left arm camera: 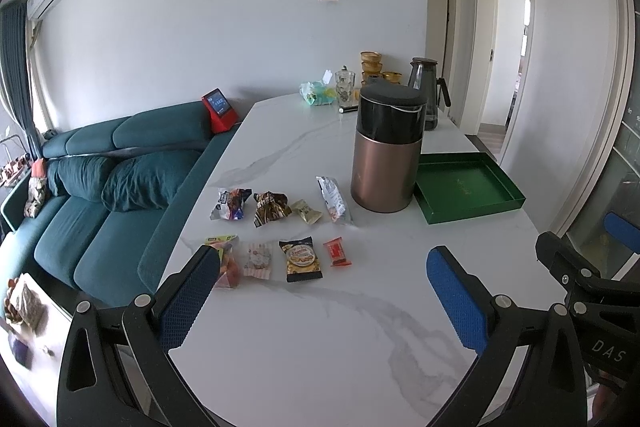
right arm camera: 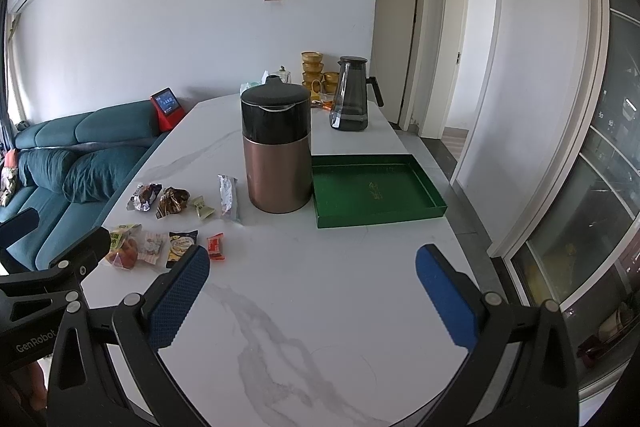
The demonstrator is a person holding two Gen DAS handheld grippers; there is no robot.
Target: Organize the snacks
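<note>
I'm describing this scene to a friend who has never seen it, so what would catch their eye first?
Probably the tall copper-coloured canister with a black lid, upright mid-table on the white marble-patterned table. Right beside it, on its right, lies an empty shallow green tray. To the canister's left, small wrapped snacks sit in two loose rows, among them a little red packet in the nearer row, and the teal sofa runs along the table's left edge.

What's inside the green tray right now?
The green tray holds no snacks: only its bare green floor with a faint gold marking in the middle. The bronze canister beside it hides a little of the tray's left edge in the left wrist view.
</note>
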